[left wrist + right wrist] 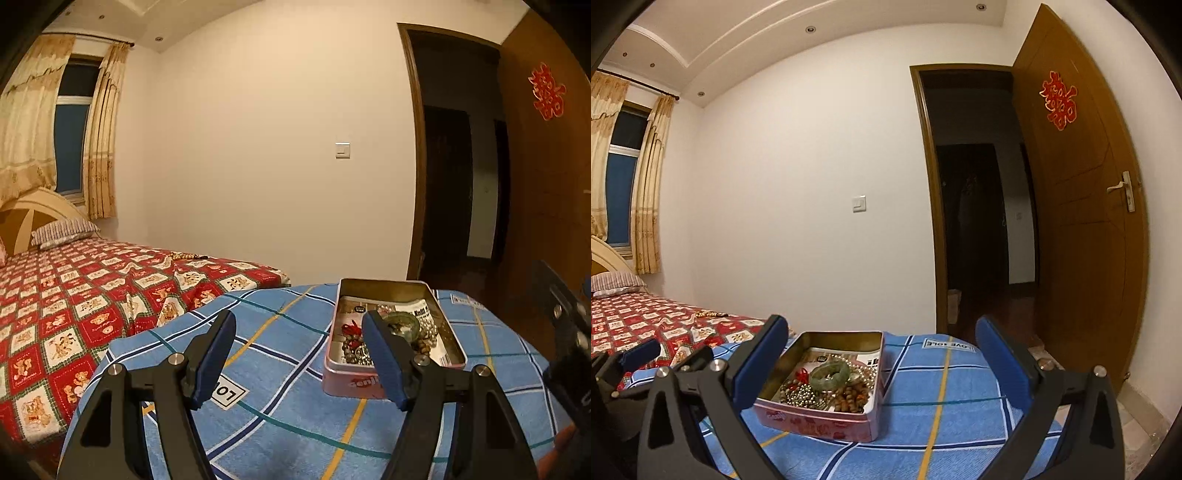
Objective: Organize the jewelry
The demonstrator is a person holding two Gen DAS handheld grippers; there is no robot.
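Left wrist view, left to right: bed (74,295) at left; left claw (301,354) spread wide, holding nothing, low centre; pink tin (391,332) on the blue checked cloth (280,332), right of centre.

Right wrist view: right claw (882,365) spread wide, empty. The tin holds a green bangle (829,374) lying on bead strands (812,397), lower centre. Open door (1082,221) at right.

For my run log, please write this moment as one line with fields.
left gripper: open, empty | right gripper: open, empty | pink tin: lid off, on blue checked cloth | green bangle: in tin on beads
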